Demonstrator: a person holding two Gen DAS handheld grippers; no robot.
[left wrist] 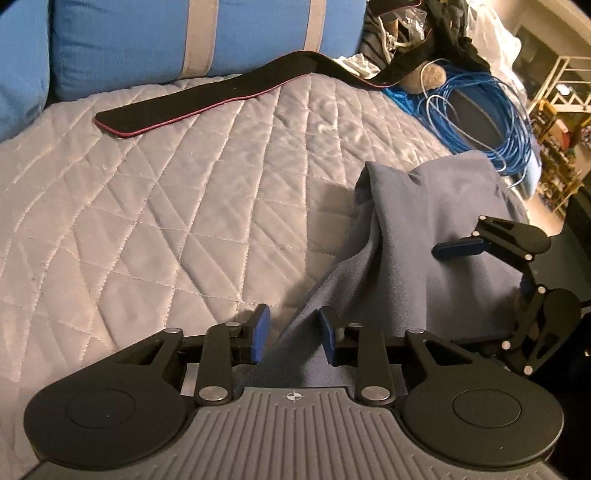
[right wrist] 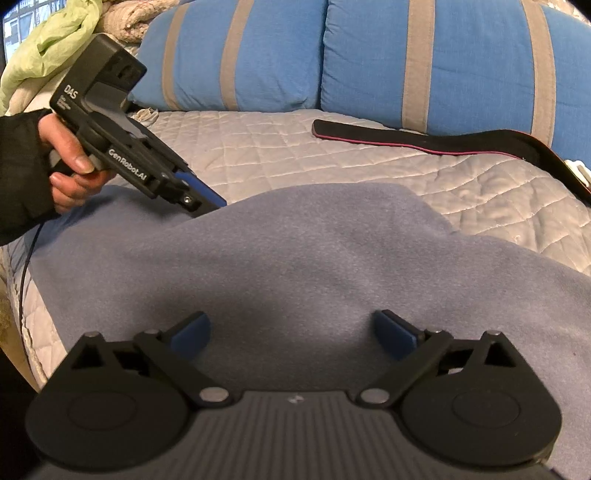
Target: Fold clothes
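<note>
A blue-grey fleece cloth (left wrist: 424,221) lies bunched on the quilted grey bedspread (left wrist: 147,221). My left gripper (left wrist: 294,334) is shut on the cloth's near edge. The fabric runs up between its blue pads and stretches in a ridge to a raised peak. In the right wrist view a hand (right wrist: 70,158) holds the left gripper (right wrist: 210,205), its tips hidden behind a hump of the cloth (right wrist: 314,258). My right gripper (right wrist: 291,328) stands wide open just above the cloth with nothing between its fingers. It also shows at the right of the left wrist view as the right gripper (left wrist: 491,266).
A black strap with a pink edge (left wrist: 207,99) lies across the far side of the bed. Blue pillows with grey stripes (right wrist: 424,55) line the back. A coil of blue cable (left wrist: 491,110) and piled clutter sit at the far right. A green cloth (right wrist: 55,33) lies at the far left.
</note>
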